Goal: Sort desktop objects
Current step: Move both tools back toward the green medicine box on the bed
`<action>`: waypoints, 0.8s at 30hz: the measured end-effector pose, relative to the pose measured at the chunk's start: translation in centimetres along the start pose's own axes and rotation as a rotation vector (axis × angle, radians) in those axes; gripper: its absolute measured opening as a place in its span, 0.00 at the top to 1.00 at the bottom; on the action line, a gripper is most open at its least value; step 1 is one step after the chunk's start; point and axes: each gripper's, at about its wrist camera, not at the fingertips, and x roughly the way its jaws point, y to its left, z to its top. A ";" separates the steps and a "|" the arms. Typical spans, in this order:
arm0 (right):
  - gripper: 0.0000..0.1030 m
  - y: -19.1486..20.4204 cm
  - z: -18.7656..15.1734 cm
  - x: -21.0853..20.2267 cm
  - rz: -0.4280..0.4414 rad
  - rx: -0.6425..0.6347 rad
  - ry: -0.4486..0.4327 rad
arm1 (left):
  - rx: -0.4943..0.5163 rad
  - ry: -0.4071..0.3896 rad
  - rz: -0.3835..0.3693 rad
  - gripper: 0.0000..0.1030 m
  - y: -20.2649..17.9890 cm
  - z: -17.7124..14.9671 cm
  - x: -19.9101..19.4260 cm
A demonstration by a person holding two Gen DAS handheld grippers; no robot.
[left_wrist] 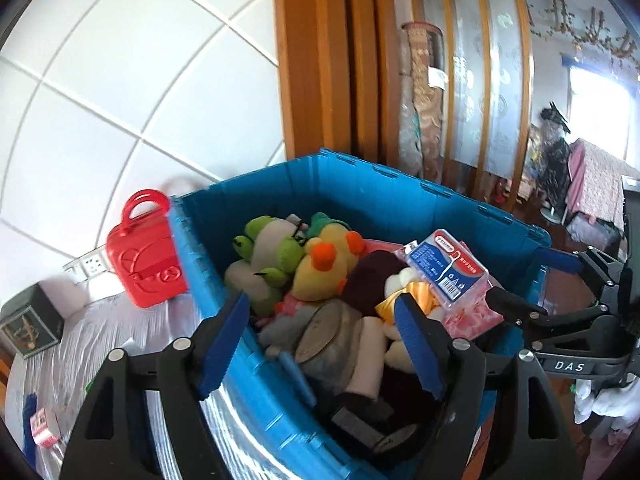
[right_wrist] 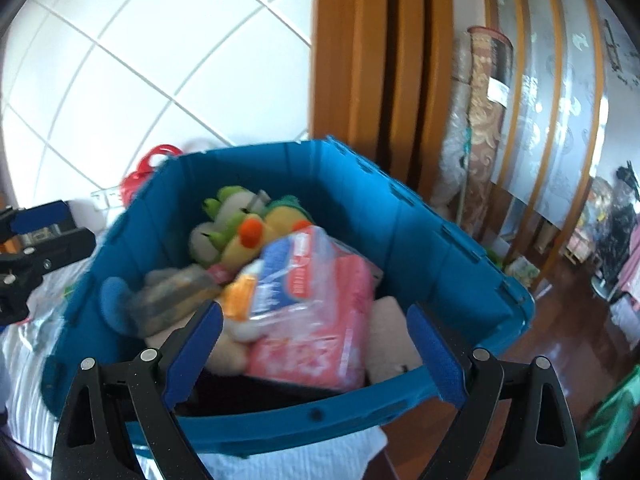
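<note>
A: Where do the two tools stand over the blue crate (left_wrist: 360, 196)?

B: The left hand-held gripper (left_wrist: 320, 344) hangs across the crate's near-left wall, one finger outside it, the other above the heap. Its jaws stand wide with nothing pressed between them. The right hand-held gripper (right_wrist: 316, 356) hovers over the near rim, also wide and empty; the left camera catches it at the crate's right side.

A: And the sorted things?

B: Already piled inside: a green frog toy (left_wrist: 268, 252), a yellow duck toy (left_wrist: 324, 264), a clear box with a blue label (left_wrist: 448, 268) lying on a pink pack (right_wrist: 320, 320), plus dark and white soft things too jumbled to name.

A: So what does the coming move turn on?

B: On what is left outside. A red toy case (left_wrist: 146, 252) stands upright on the plastic-covered counter (left_wrist: 120, 328), touching the crate's left outer wall, handles up. It lies ahead and to the left of the left gripper, across the wall from the heap, and the right camera sees only a sliver of it behind the crate.

A: Then the left hand is nearer?

B: Clearly, by the look of it. The case's long axis is roughly vertical, so closing on the handles from above seems likeliest. A small pink-labelled packet (left_wrist: 42, 430) also lies at the counter's near-left edge.
</note>
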 end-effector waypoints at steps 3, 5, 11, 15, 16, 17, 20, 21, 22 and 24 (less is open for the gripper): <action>0.06 1.9 0.4 -1.0 0.033 -0.026 -0.024 | -0.031 -0.017 0.017 0.27 1.5 -0.8 -1.6; 0.00 3.4 0.7 -1.5 0.053 -0.044 -0.040 | -0.046 -0.024 0.040 0.25 2.7 -1.4 -2.4; 0.00 8.4 1.9 -1.6 0.118 -0.093 -0.056 | -0.121 -0.045 0.101 0.24 6.9 -3.3 -5.1; 0.00 11.8 2.1 -2.0 0.160 -0.120 -0.065 | -0.181 -0.054 0.139 0.24 10.6 -5.0 -7.0; 0.00 12.6 2.2 -2.1 0.172 -0.126 -0.067 | -0.200 -0.054 0.145 0.24 11.6 -5.5 -7.3; 0.00 13.6 2.4 -2.3 0.186 -0.134 -0.071 | -0.221 -0.054 0.155 0.24 12.7 -6.1 -7.9; 0.00 17.1 2.7 -2.8 0.230 -0.165 -0.087 | -0.273 -0.044 0.190 0.24 16.0 -7.9 -9.0; 0.00 18.1 2.8 -3.0 0.242 -0.172 -0.090 | -0.287 -0.041 0.198 0.24 17.0 -8.4 -9.4; 0.00 19.4 2.9 -3.1 0.257 -0.185 -0.092 | -0.308 -0.036 0.211 0.24 18.3 -9.2 -9.8; 0.00 21.7 3.1 -3.1 0.279 -0.207 -0.094 | -0.338 -0.029 0.236 0.24 20.2 -10.3 -10.5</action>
